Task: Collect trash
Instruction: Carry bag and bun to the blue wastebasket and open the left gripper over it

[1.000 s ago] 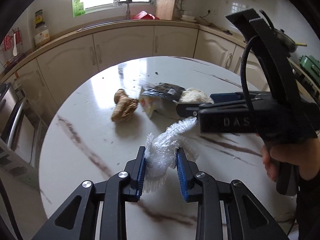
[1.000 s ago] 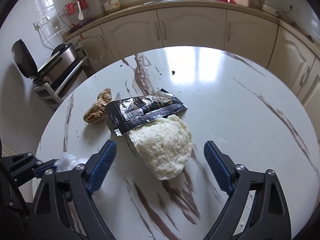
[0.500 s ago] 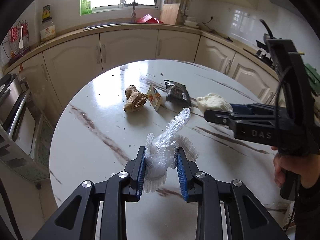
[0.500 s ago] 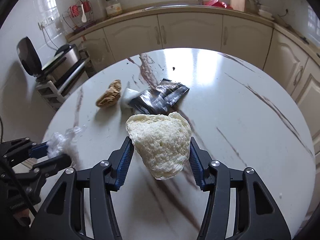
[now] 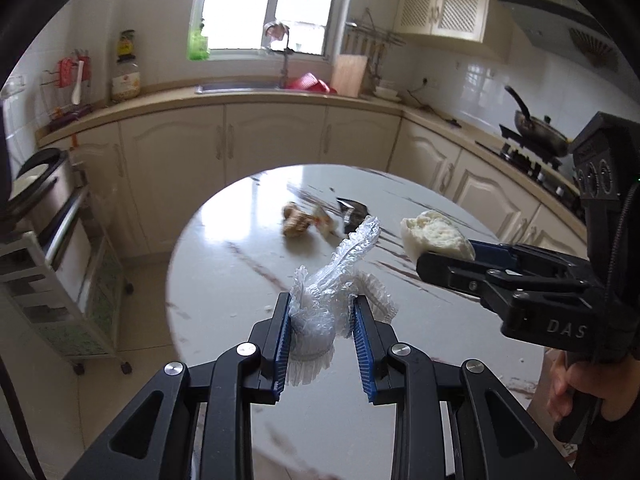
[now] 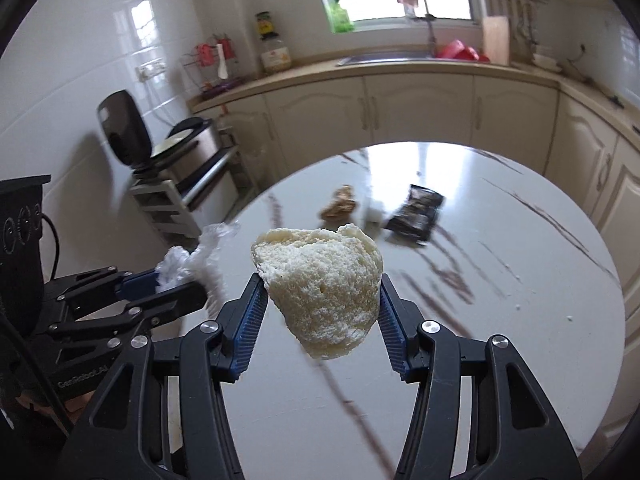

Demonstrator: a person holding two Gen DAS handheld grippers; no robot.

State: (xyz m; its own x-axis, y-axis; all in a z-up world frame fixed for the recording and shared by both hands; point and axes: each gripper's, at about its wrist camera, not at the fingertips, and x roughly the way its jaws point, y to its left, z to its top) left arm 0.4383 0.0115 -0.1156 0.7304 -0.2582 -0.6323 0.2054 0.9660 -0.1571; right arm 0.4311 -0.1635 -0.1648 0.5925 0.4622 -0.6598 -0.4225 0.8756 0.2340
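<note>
My left gripper (image 5: 322, 322) is clamped on a crumpled piece of clear plastic wrap (image 5: 332, 280); both blue pads press its bunched base, and a frilled tail rises toward 1 o'clock. The load hangs clear above the tabletop (image 5: 224, 264).

My right gripper (image 6: 320, 312) is clamped on a torn chunk of white bread (image 6: 320, 292). Its jaws closed within the last second and now hold steady, pads pressed on both flanks of the chunk. The bread is off the tabletop, with its narrow end pointing toward 6 o'clock.

In the left wrist view, the right gripper enters from 3 o'clock with the bread at its tip, and a hand (image 5: 580, 384) grips its handle at 4 o'clock. In the right wrist view, the left gripper sits at 9 o'clock with the wrap.

Remaining on the tabletop, beyond both grippers at 12 o'clock:
- a brown crumpled lump (image 6: 339, 207);
- a small white item (image 6: 374, 212), blurred, just beside the lump;
- a black foil wrapper (image 6: 418, 214), lying flat.
</note>
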